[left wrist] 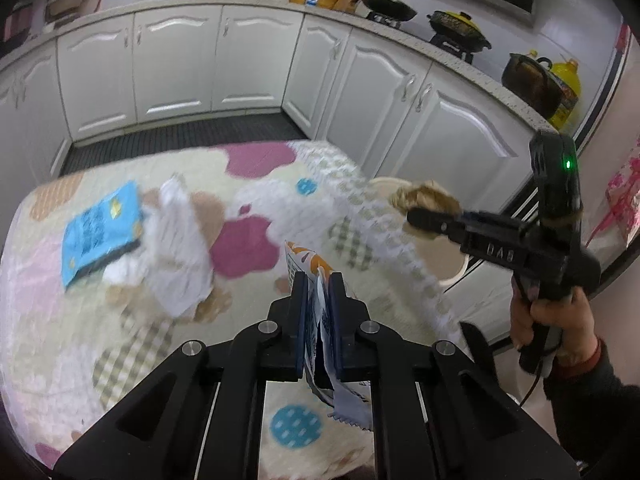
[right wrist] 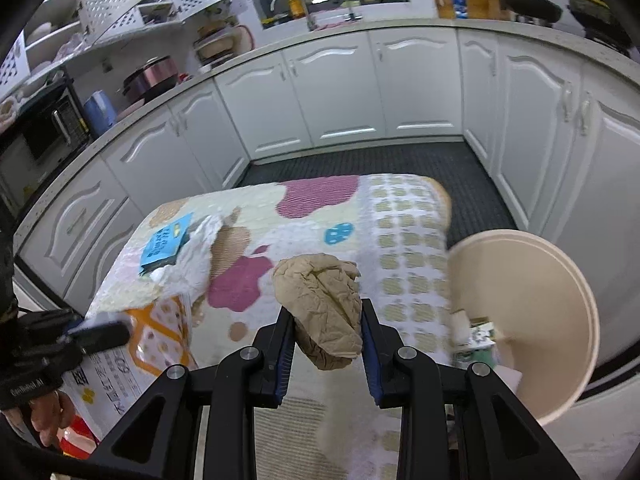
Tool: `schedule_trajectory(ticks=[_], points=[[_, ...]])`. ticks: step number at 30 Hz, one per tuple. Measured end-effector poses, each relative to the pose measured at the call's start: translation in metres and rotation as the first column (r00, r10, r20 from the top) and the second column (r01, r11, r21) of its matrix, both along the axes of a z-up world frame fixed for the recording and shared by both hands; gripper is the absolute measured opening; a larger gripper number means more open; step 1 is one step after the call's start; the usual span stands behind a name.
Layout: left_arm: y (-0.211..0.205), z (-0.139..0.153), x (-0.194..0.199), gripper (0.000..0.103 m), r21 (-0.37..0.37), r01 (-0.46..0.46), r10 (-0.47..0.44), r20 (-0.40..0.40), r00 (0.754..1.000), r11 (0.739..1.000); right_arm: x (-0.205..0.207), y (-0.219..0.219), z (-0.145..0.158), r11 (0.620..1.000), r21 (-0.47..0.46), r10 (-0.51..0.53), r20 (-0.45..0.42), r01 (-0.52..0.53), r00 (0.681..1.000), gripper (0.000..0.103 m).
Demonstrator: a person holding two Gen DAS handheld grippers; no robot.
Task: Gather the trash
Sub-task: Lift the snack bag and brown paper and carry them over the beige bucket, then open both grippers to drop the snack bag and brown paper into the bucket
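Note:
My left gripper (left wrist: 319, 280) is shut on an orange-and-white snack wrapper (left wrist: 308, 264), held above the patterned table (left wrist: 256, 168); the wrapper also shows in the right wrist view (right wrist: 156, 336). My right gripper (right wrist: 326, 316) is shut on a crumpled brown paper ball (right wrist: 320, 300), held over the table's right side beside the beige trash bin (right wrist: 560, 320). In the left wrist view the right gripper (left wrist: 424, 216) carries the ball (left wrist: 424, 196) above the bin (left wrist: 384, 184). A blue packet (left wrist: 100, 232) and crumpled white paper (left wrist: 180, 248) lie on the table's left.
White kitchen cabinets (right wrist: 340, 88) ring the table, with a dark floor mat (right wrist: 360, 160) between. The bin holds some trash, including a green-and-white pack (right wrist: 478, 344). Pots (left wrist: 456, 26) stand on the counter at right.

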State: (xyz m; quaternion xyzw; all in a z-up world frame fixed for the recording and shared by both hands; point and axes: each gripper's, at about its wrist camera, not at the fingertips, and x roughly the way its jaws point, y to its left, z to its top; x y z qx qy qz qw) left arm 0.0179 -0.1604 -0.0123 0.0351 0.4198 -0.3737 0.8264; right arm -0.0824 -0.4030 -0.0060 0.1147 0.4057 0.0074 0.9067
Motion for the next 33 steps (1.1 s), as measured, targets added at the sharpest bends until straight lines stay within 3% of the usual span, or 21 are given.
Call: schedule_trajectory(ticks=[6,18,33], points=[[-0.051,0.014,0.005,0.007,-0.016,0.049,-0.048,0.049,0.998,0.999,-0.015,-0.034,0.005,0.997,-0.020,-0.079,0.001,0.079,0.997,0.029],[-0.149,0.004,0.028,0.007,-0.065,0.074,-0.074,0.003,0.997,0.995,-0.031,-0.096,-0.016,0.977,-0.024,-0.213,-0.057,0.212,0.975,0.029],[-0.225,-0.031,0.042,0.007,0.013,0.088,-0.088,0.015,0.996,0.996,-0.042,-0.137,-0.033,0.950,-0.052,-0.313,-0.094,0.309,0.945,0.032]])
